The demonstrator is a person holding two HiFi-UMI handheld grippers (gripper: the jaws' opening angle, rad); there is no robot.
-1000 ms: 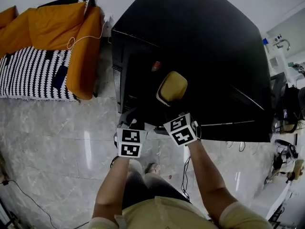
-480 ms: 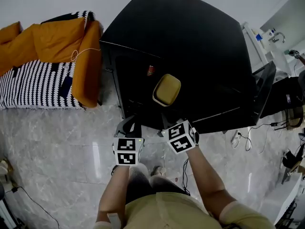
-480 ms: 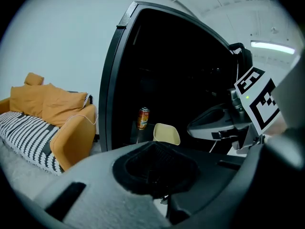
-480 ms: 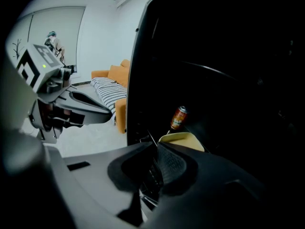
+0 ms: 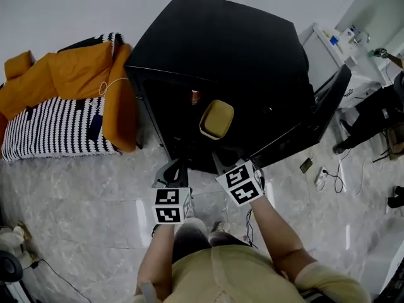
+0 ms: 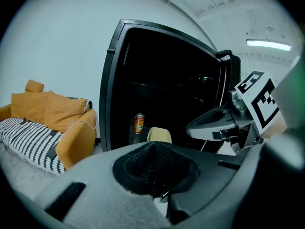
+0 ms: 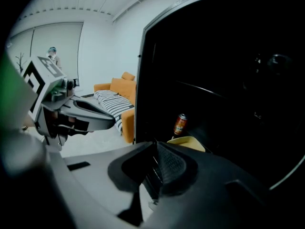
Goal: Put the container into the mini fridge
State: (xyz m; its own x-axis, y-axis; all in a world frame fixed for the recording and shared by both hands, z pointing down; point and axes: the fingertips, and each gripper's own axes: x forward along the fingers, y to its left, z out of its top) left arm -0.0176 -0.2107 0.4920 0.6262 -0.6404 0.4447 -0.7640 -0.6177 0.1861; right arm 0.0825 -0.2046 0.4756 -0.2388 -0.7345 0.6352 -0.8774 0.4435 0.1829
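Observation:
The yellow-lidded container (image 5: 216, 119) rests on a shelf inside the open black mini fridge (image 5: 214, 49), beside an orange drinks can (image 5: 195, 96). Both grippers hang in front of the fridge opening, apart from the container. My left gripper (image 5: 172, 171) is shut with nothing in it, and so is my right gripper (image 5: 222, 163). In the left gripper view the container (image 6: 159, 134) and can (image 6: 138, 123) show beyond my shut left gripper (image 6: 155, 175). In the right gripper view the container (image 7: 188, 143) sits past my shut right gripper (image 7: 155, 173).
The fridge door (image 5: 315, 115) stands swung open to the right. An orange sofa (image 5: 76, 81) with a striped blanket stands left of the fridge. Cables (image 5: 328, 178) lie on the marble floor at the right, where a person's legs (image 5: 372, 115) show.
Both grippers have drawn back from the fridge opening toward me. The container stays on the shelf. My view has pulled back, so more of the floor shows.

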